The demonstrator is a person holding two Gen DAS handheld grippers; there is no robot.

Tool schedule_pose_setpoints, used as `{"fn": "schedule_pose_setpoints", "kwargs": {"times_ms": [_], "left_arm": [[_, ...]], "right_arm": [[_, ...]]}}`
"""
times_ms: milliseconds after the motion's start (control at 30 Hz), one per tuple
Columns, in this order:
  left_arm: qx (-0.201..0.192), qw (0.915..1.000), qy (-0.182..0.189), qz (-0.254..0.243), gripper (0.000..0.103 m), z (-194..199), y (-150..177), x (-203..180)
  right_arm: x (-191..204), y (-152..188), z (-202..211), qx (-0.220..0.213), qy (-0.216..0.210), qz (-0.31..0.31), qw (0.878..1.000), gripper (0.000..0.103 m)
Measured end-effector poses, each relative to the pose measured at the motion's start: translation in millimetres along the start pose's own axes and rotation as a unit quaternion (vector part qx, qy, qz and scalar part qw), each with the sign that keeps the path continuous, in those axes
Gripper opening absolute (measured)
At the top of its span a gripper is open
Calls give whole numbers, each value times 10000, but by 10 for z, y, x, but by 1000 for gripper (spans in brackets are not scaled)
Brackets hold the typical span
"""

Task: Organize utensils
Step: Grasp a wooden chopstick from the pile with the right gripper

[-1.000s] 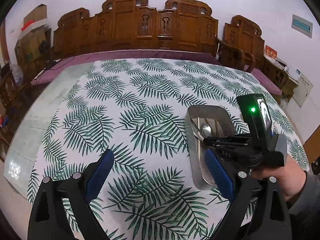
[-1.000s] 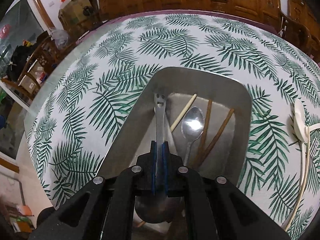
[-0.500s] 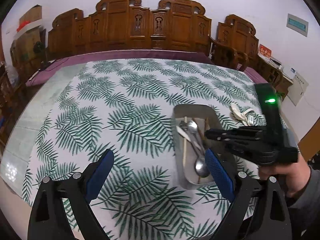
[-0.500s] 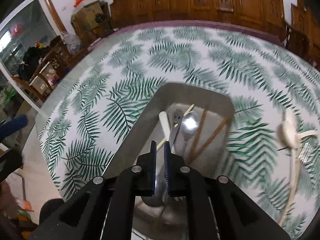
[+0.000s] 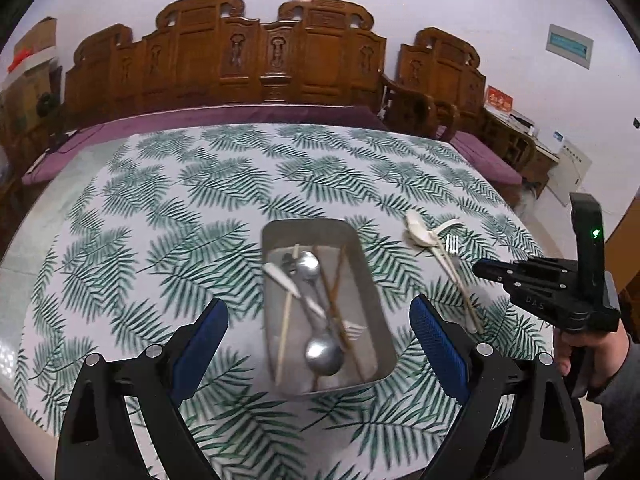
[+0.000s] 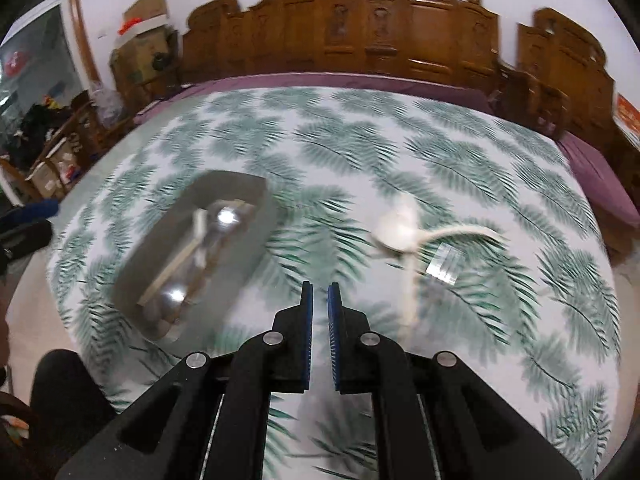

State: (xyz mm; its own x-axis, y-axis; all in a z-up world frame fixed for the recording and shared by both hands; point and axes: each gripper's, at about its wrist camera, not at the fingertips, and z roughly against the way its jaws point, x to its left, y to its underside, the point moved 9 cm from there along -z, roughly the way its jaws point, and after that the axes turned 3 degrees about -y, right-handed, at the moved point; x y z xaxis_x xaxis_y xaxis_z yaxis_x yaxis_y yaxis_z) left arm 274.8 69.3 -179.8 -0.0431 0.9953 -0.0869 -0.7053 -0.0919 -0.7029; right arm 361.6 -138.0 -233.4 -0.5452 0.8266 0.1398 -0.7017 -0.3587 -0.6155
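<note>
A steel tray [image 5: 376,296] on the leaf-print tablecloth holds metal spoons [image 5: 324,354], chopsticks and a white utensil. It also shows in the right wrist view [image 6: 152,248], blurred. White spoons [image 5: 418,230] and a clear fork [image 5: 452,245] lie on the cloth right of the tray; they also show ahead of my right gripper as a white spoon [image 6: 396,230] and the fork [image 6: 442,266]. My left gripper [image 5: 318,338] is wide open and empty, raised above the tray. My right gripper [image 6: 320,304] is nearly shut with a narrow gap, empty, right of the tray [image 5: 480,269].
The round table [image 5: 180,184] has a purple edge at the back. Carved wooden chairs [image 5: 264,60] stand behind it. Cardboard boxes and clutter [image 6: 60,140] stand at the left.
My right gripper let go of the metal spoon in the tray, then rose and swung right toward the white utensils. The left gripper drew back and stayed open.
</note>
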Motion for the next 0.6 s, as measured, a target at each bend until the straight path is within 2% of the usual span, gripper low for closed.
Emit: {"fn": "schedule_pose_setpoints", "kwargs": {"times_ms": [267,600], "left_arm": [[18,9999,99,-95,88,-159,-28,-269],[199,9993,264,-163,88,-417,51,-503]], "right_arm": [[-509,237,-222,230,284,-244,9990,15],[-541,419,-575,640,210,-309,9973,15]]}}
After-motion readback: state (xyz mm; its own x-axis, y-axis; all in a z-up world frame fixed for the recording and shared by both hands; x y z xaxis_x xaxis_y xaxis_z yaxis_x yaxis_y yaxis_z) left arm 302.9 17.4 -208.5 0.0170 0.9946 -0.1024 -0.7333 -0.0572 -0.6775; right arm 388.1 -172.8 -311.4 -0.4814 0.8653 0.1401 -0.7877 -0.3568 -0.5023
